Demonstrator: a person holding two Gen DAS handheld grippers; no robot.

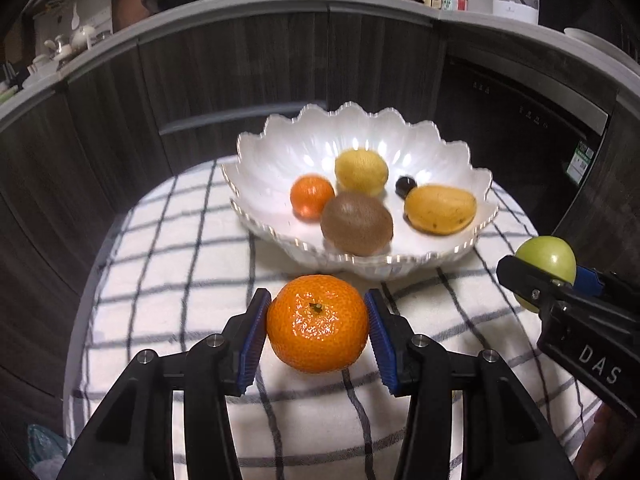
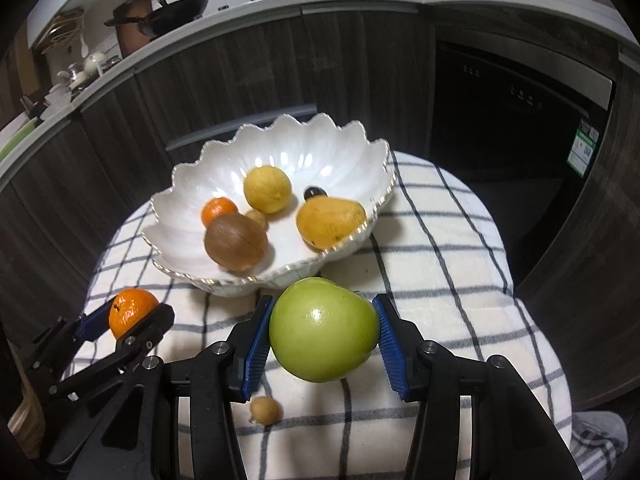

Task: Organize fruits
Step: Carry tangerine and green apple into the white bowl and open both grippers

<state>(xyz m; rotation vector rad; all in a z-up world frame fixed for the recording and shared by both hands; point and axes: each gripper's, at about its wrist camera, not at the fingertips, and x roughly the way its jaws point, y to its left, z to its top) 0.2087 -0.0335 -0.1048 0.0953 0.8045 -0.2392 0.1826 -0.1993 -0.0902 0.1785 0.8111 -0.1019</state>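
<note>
My left gripper is shut on an orange mandarin, held just in front of the white scalloped bowl. My right gripper is shut on a green apple, also near the bowl's front rim. The bowl holds a small mandarin, a lemon, a kiwi, a yellow mango and a dark grape. The right gripper and apple show at the right of the left wrist view. The left gripper and mandarin show at the left of the right wrist view.
A checked white cloth covers the round table. A small tan longan lies on the cloth below my right gripper; another sits in the bowl. Dark kitchen cabinets and a dishwasher stand behind.
</note>
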